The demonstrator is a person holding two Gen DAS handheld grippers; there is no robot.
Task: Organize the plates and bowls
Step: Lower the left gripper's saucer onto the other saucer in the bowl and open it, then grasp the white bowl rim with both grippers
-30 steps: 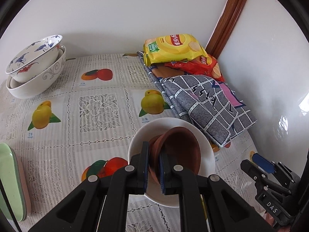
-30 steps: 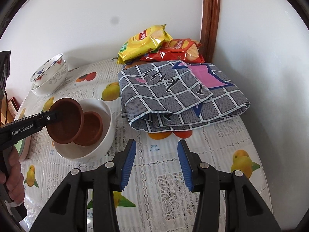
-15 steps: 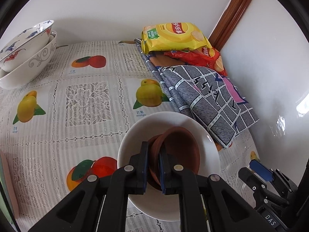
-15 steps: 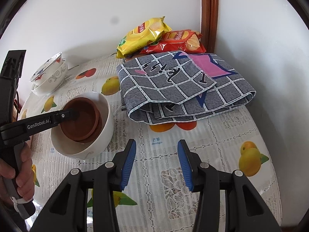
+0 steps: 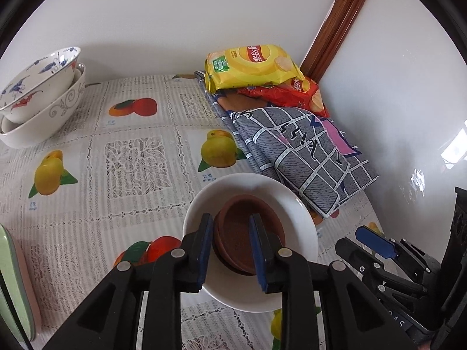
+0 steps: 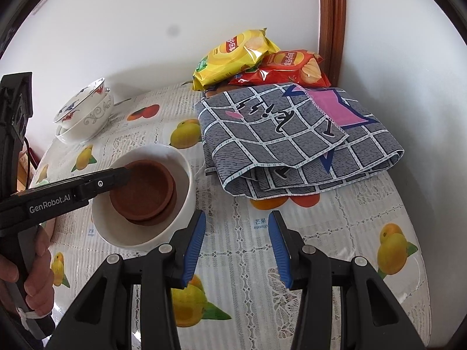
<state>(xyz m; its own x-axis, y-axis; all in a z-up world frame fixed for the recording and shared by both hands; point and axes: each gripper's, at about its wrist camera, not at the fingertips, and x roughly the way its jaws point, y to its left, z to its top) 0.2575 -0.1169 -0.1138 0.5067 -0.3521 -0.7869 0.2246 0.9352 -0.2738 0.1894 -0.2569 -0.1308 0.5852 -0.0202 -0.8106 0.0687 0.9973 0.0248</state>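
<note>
Jaws of the left gripper (image 5: pixel 230 250) are opening, straddling the rim of brown dishes (image 5: pixel 248 233) nested in a white bowl (image 5: pixel 303 233); the right gripper (image 6: pixel 236 245) gapes empty.

white bowl (image 5: pixel 303 227): glossy glazed ceramic | brown dishes (image 5: pixel 233 230): matt, earthy clay look | bench cover (image 5: pixel 134 157): shiny plastic lace-print | folded cloth (image 6: pixel 292 134): woven fabric | crisp bags (image 6: pixel 233 52): glossy foil
</note>
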